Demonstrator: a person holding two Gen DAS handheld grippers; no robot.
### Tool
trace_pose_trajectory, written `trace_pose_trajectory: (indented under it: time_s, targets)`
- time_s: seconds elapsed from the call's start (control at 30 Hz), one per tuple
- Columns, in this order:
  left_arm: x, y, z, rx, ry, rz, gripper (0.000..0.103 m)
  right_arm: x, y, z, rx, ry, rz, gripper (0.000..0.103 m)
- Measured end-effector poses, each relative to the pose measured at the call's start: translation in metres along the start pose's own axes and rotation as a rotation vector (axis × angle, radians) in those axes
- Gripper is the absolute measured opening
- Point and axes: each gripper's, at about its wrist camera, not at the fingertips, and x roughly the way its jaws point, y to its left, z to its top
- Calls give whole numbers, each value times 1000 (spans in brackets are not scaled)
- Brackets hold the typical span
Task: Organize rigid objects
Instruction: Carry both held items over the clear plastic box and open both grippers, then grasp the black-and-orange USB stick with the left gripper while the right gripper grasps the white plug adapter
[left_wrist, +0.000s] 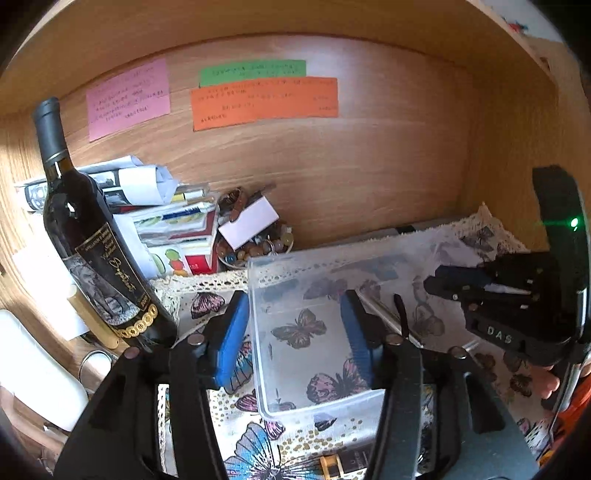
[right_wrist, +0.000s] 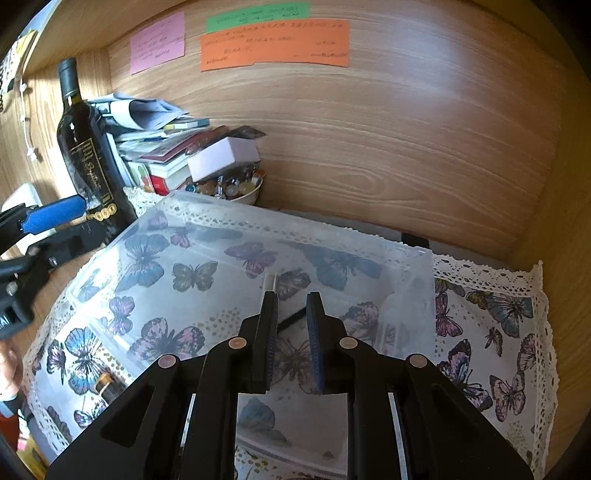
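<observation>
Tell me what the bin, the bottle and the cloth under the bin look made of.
Bin: clear plastic, slightly frosted; the butterfly print shows through its walls.
Bottle: dark glass, glossy, judging by a bright highlight on its shoulder; matte black cap.
Cloth: woven fabric, matte, printed with butterflies, with a lace edge.

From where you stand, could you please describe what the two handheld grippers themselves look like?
Both are black plastic frames with round silver rivets at the finger pivots. The left gripper has bright blue finger pads. The right gripper has darker blue ribbed pads; seen from the left wrist view, its body carries "DAS" lettering and a green light.
</observation>
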Motion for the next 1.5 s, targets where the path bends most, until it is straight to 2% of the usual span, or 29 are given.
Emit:
trace_pose_trajectory:
  time_s: [0.1, 0.2, 0.27, 0.33, 0.5, 0.6, 0.77, 0.93, 1.07, 1.23, 1.4, 1.47, 1.5]
  targets:
    - [-2, 0, -4, 1, 19, -14, 62, -10, 1, -3, -3, -8, 8, 15]
    - [-12, 1, -9, 3, 30, -32, 74, -26, 1, -10, 5, -33, 16, 25]
    - [-21, 2, -15, 2, 26, -37, 87, -38, 2, -16, 7, -54, 18, 34]
    - [-29, 2, -23, 11, 29, -41, 91, -50, 3, -24, 8, -71, 22, 40]
    - [-41, 0, -48, 58, 72, -38, 92, -72, 7, -46, 8, -87, 31, 43]
    - [-40, -2, -65, 74, 122, -52, 92, -81, 11, -60, 16, -88, 40, 49]
    - [-30, -10, -88, 108, 201, -71, 92, -86, 15, -84, 26, -68, 45, 53]
    - [-12, -18, -95, 129, 276, -121, 92, -85, 21, -106, 40, -26, 51, 54]
    - [3, -26, -94, 151, 318, -160, 84, -82, 24, -119, 43, 7, 67, 54]
    - [14, -35, -94, 179, 332, -185, 82, -77, 26, -128, 51, 33, 88, 54]
    - [18, -42, -94, 183, 345, -237, 61, -69, 27, -130, 60, 48, 96, 53]
    - [17, -42, -94, 177, 346, -247, 47, -67, 26, -130, 65, 49, 102, 43]
    - [16, -43, -95, 172, 347, -257, 45, -66, 27, -130, 64, 53, 109, 41]
